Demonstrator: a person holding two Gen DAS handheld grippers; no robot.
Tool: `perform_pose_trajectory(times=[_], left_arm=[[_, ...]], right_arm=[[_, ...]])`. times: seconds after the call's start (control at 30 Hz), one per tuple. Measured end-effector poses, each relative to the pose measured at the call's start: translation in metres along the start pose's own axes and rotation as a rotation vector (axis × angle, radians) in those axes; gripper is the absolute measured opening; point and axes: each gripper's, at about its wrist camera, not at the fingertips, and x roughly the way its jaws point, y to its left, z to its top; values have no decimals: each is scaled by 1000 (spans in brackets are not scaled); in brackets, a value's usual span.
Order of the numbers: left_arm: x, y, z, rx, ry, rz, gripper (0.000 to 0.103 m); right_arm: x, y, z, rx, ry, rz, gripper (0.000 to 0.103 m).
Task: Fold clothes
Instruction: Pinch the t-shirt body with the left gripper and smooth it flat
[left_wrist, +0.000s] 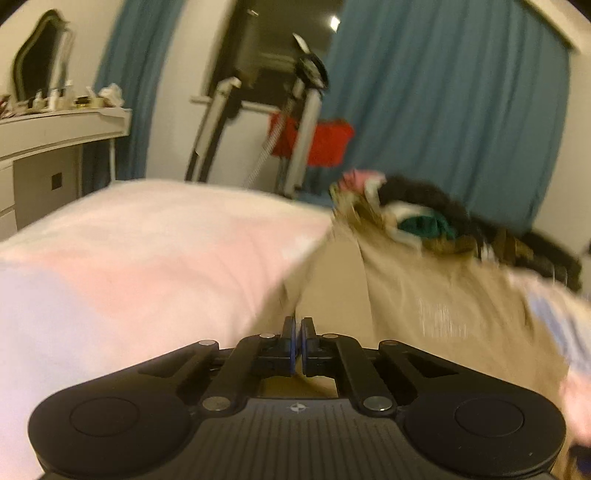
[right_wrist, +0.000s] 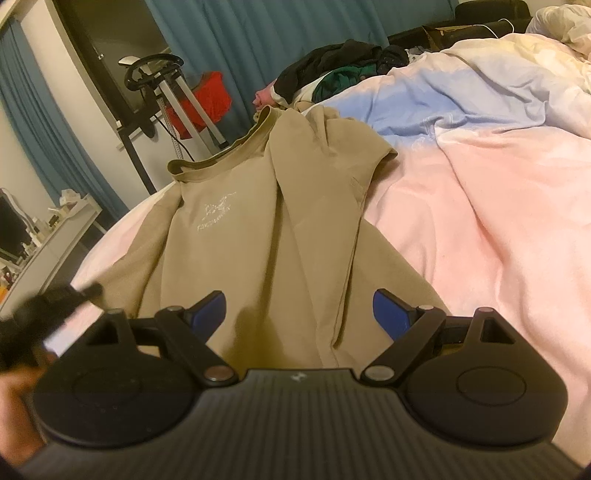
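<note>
Tan cotton T-shirt (right_wrist: 273, 229) lies spread chest-up, collar away, on the pink and pale-blue duvet of the bed (right_wrist: 480, 206).
Left gripper (left_wrist: 297, 332) has its jaws together, apparently pinching a fold of the shirt's fabric near its edge, though blur hides whether cloth is truly caught; right gripper (right_wrist: 299, 310) hovers over the hem with jaws wide apart, holding nothing. Soft, light and limp, the shirt will likely sag and crease wherever it is unsupported, so the hem corners or shoulder seams look the best places to take hold. A pile of dark and green clothes (right_wrist: 332, 74) waits beyond the collar.
</note>
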Motion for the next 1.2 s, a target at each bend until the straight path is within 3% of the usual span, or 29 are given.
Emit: perform_pose_trajectory(times=[0.17, 0.27, 0.37, 0.47, 0.6, 0.7, 0.8, 0.83, 0.87, 0.93, 1.2], left_arm=[[28, 29, 90, -31, -85, 83, 3], [57, 51, 152, -24, -131, 204, 2], [91, 70, 198, -1, -132, 321, 2], [131, 84, 218, 19, -105, 393, 2], [184, 99, 206, 50, -28, 459, 2], [203, 117, 183, -15, 26, 420, 3], [207, 126, 160, -54, 68, 364, 16], [204, 126, 154, -42, 82, 349, 26], [197, 121, 148, -9, 87, 338, 41], [175, 107, 138, 57, 72, 320, 59], [42, 42, 94, 106, 44, 151, 82]], right_arm=[[-2, -2, 1, -39, -22, -10, 88], [-1, -2, 3, -43, -34, -11, 88], [3, 4, 7, -56, -56, 8, 88], [8, 9, 9, -102, -92, 4, 88], [20, 11, 10, -97, -124, 7, 88], [32, 12, 9, -118, -140, 1, 88], [42, 13, 8, -136, -137, -16, 88], [44, 13, 9, -135, -137, -15, 88], [46, 13, 9, -134, -136, -14, 88], [45, 13, 10, -141, -142, -11, 88], [25, 23, 12, -179, -185, 18, 88]])
